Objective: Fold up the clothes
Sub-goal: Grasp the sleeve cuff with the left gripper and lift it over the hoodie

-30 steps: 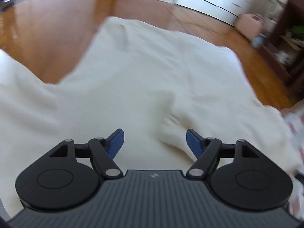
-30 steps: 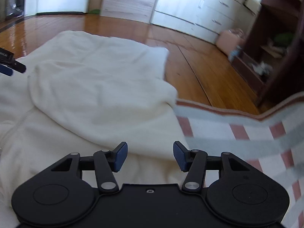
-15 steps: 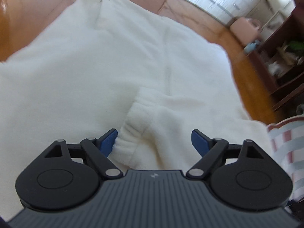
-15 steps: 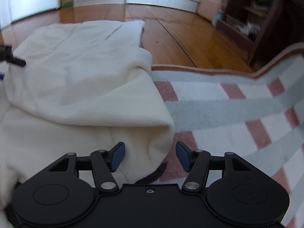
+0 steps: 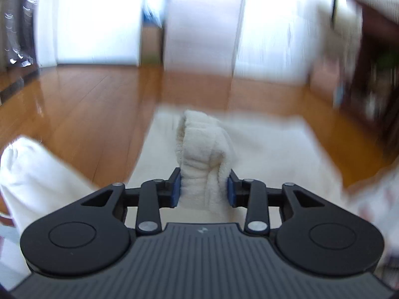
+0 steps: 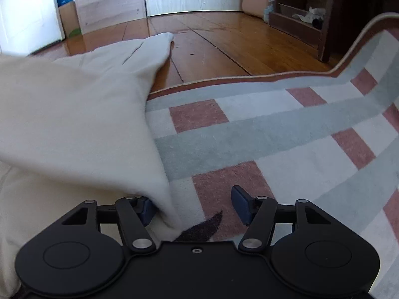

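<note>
Clamping one bunched cuff (image 5: 203, 147) of the single cream garment (image 6: 74, 114), the left claw (image 5: 202, 190) held it above the checked rug (image 6: 286, 134); the right claw (image 6: 197, 205) gaped, released, at the garment's rug-side edge.

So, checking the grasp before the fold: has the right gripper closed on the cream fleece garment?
No, the right gripper is open, the cream fleece garment only beside its left finger.

Garment (image 6: 74, 124) on rug (image 6: 274, 129), left
</note>
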A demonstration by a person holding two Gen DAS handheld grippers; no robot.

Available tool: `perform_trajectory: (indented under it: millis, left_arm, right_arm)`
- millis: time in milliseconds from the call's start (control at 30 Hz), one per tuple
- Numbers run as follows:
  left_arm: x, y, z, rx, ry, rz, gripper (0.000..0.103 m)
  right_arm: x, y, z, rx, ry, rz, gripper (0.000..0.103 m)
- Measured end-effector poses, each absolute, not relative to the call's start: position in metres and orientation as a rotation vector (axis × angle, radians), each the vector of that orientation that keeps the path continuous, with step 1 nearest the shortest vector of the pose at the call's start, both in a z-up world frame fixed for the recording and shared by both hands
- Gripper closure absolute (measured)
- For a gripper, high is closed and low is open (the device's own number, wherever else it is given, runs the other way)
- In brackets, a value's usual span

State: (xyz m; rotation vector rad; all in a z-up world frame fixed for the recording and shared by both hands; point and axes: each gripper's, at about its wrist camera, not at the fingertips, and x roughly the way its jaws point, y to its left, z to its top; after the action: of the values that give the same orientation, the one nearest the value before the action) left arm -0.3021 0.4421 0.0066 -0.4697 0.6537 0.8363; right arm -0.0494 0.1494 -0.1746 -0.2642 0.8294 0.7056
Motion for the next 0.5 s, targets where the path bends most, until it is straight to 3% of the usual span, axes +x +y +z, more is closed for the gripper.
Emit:
perform_trajectory:
  millis: [67, 133, 200, 300, 500]
  left_arm:
    - [-0.307, 0.454, -0.035, -0.652, 0.79, 0.836, 0.068]
    - [-0.309, 0.456, -0.065, -0.708, 0.873, 0.849, 0.069]
    - [-0.307, 0.453, -0.069, -0.684, 0.89, 0.849, 0.069]
    - [-0.303, 0.448, -0.056, -0.619, 0.858, 0.844, 0.069]
    - [-0.303, 0.455, -0.066, -0.692, 0.904, 0.808, 0.068]
  right_arm:
    - [-0.049, 0.146, -0.173, -0.256, 0.811, 0.682, 0.045]
    - [-0.054, 0.15, -0.168, -0.277, 0.769, 0.704, 0.067]
    - [-0.069, 0.153, -0.157, -0.329, 0.66, 0.729, 0.077]
    - [-0.073, 0.146, -0.147, -0.303, 0.609, 0.71, 0.075]
    - [-0.061, 0.138, -0.139, -0.205, 0.862, 0.751, 0.048]
